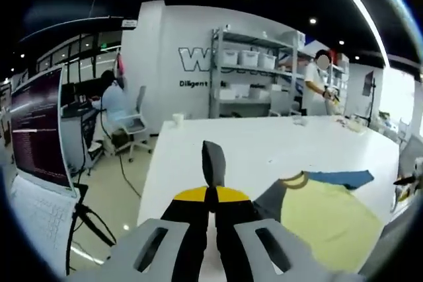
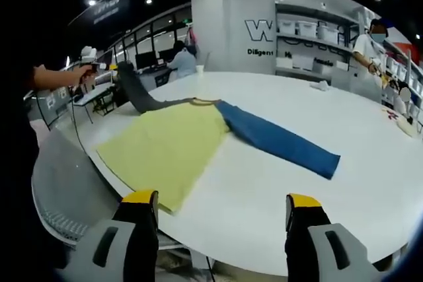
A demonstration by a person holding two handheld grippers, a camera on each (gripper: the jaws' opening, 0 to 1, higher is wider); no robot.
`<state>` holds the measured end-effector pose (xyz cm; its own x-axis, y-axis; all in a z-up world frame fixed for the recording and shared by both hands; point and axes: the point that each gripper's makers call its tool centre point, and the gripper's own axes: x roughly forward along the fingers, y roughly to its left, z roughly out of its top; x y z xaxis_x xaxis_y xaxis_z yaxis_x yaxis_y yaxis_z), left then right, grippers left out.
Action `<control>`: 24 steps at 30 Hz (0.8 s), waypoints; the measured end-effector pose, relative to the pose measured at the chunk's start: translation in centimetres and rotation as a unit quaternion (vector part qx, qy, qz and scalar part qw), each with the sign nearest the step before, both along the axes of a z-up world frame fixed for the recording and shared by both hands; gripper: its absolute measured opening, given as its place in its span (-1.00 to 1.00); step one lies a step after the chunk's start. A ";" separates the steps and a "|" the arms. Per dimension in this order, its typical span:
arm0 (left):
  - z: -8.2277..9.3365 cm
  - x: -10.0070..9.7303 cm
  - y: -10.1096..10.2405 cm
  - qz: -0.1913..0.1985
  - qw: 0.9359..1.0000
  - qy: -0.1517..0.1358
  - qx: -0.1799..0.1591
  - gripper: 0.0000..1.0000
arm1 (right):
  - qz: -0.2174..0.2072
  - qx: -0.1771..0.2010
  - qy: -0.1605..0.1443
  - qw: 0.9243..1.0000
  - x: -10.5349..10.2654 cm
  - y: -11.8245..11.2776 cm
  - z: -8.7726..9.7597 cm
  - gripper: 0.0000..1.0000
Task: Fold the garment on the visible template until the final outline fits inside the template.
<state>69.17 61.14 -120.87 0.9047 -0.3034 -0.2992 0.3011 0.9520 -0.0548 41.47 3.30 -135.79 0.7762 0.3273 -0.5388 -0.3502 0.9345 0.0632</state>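
My garment [image 2: 178, 146] lies flat on the white counter [image 2: 370, 183], its yellow body toward the near edge and its blue sleeve [image 2: 281, 140] stretched out along the counter, away from the body. The grey sleeve [image 2: 135, 90] runs the other way, lifted off the counter edge toward my left gripper [image 2: 92, 67], seen far off in the right gripper view in my hand.

In the left gripper view that left gripper [image 1: 213, 183] has its jaws pressed together on a tongue of grey cloth, the grey sleeve [image 1: 213, 163], which sticks up between the tips. The yellow body [image 1: 324, 219] and a bit of blue [image 1: 344, 177] sit down and to the right of it.

My right gripper [image 2: 215, 212] hangs wide open, holding nothing, just short of the counter's near edge, with the yellow hem straight ahead of its left jaw. The blue sleeve is the right gripper's reach, I judge, and its long axis runs diagonally away. I can make out no template outline on the counter.
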 end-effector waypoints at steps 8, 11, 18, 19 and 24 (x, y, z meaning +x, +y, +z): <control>2.8 0.2 -5.7 -0.059 0.998 -0.018 -0.021 -0.97 | 0.008 -0.003 -0.013 1.000 -0.2 0.0 0.4 0.76; 3.5 0.2 -7.5 -0.076 0.996 -0.017 -0.031 -0.97 | 0.012 -0.011 -0.011 1.000 -0.4 0.0 0.2 0.80; 4.6 0.2 -11.8 -0.114 0.990 0.014 -0.076 -0.97 | 0.007 -0.011 -0.007 1.000 -0.9 -0.2 0.0 0.77; 4.8 0.3 -12.5 -0.120 0.990 0.016 -0.076 -0.97 | 0.006 -0.010 -0.007 1.000 -1.0 -0.2 0.0 0.77; 4.9 0.3 -15.3 -0.147 0.986 0.020 -0.076 -0.97 | 0.000 -0.008 -0.007 1.000 -1.2 -0.4 -0.1 0.77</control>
<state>69.50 45.79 -115.95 0.7598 -0.5944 -0.2634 0.5572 0.8041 -0.2073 40.29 2.87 -135.88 0.7838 0.3194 -0.5325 -0.3515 0.9352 0.0435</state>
